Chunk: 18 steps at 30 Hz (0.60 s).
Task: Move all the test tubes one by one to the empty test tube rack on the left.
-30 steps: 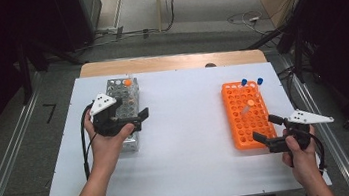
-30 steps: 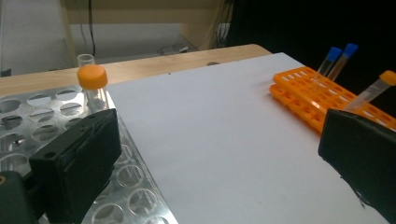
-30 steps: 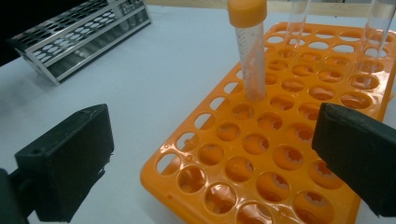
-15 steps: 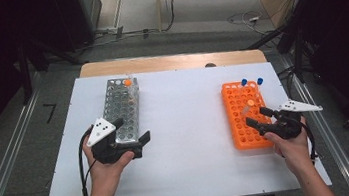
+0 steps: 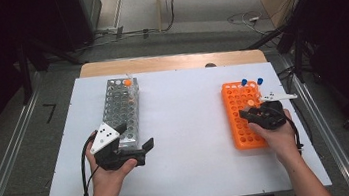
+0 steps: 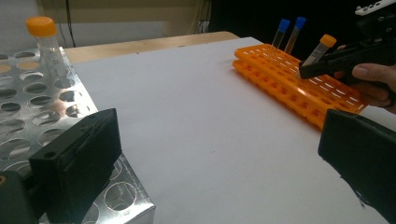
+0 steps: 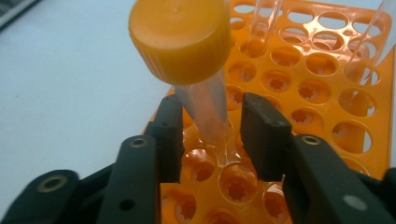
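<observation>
Your right gripper has moved over the orange rack, jaws slightly apart around an orange-capped tube; your left gripper gapes empty.

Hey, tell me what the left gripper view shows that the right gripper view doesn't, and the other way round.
Left gripper view alone: the metal rack holding one orange-capped tube, the wooden table edge, and the two blue caps on the tubes at the orange rack's far end.

Right gripper view alone: a close look at the right gripper, its jaws on either side of a tilted tube, whose tip sits in a rack hole.

Both: the orange rack, that tilted orange-capped tube, the two clear tube bodies, and the white tabletop.
</observation>
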Tool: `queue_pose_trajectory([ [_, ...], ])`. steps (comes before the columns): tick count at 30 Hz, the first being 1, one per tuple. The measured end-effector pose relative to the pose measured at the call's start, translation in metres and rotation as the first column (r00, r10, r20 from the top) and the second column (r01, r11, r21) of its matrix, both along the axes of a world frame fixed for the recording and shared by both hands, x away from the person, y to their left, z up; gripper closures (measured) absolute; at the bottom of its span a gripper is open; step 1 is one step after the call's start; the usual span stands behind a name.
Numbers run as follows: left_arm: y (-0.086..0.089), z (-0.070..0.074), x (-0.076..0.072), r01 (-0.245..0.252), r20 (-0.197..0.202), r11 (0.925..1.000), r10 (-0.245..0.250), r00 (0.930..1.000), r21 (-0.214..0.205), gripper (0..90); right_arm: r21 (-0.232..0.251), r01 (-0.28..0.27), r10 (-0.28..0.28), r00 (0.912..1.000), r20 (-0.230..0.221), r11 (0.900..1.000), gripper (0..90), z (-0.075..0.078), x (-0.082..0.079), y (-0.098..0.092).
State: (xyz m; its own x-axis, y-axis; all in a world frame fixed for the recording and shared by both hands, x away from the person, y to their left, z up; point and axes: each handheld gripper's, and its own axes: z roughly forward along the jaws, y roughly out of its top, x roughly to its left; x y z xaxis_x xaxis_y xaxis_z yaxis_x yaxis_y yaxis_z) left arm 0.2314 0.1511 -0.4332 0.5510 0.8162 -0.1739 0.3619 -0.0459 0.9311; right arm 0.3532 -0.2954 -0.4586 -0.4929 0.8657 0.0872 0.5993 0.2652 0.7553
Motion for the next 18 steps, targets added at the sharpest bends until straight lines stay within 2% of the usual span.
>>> queue_pose_trajectory([
  [3,0.000,-0.001,0.001,-0.003,-0.003,1.0000,0.003,1.0000,0.004,0.0,-0.022,0.009,-0.009,0.9999,0.006,0.9997,69.3,0.000,-0.001,0.002],
  [5,0.000,-0.001,0.001,-0.004,0.000,1.0000,0.004,1.0000,0.000,0.0,-0.036,0.015,-0.015,0.9998,0.015,0.9992,71.9,0.000,-0.002,0.003],
  [12,-0.002,0.002,-0.001,0.003,0.011,1.0000,-0.003,0.9999,0.005,0.0,0.023,0.020,-0.022,0.9952,0.095,0.9995,72.3,0.005,-0.012,-0.003],
  [18,-0.007,0.003,0.000,0.014,0.016,0.9999,-0.015,0.9998,0.008,0.0,0.070,-0.007,-0.005,0.9863,0.165,0.9975,72.3,0.021,-0.026,-0.007],
])
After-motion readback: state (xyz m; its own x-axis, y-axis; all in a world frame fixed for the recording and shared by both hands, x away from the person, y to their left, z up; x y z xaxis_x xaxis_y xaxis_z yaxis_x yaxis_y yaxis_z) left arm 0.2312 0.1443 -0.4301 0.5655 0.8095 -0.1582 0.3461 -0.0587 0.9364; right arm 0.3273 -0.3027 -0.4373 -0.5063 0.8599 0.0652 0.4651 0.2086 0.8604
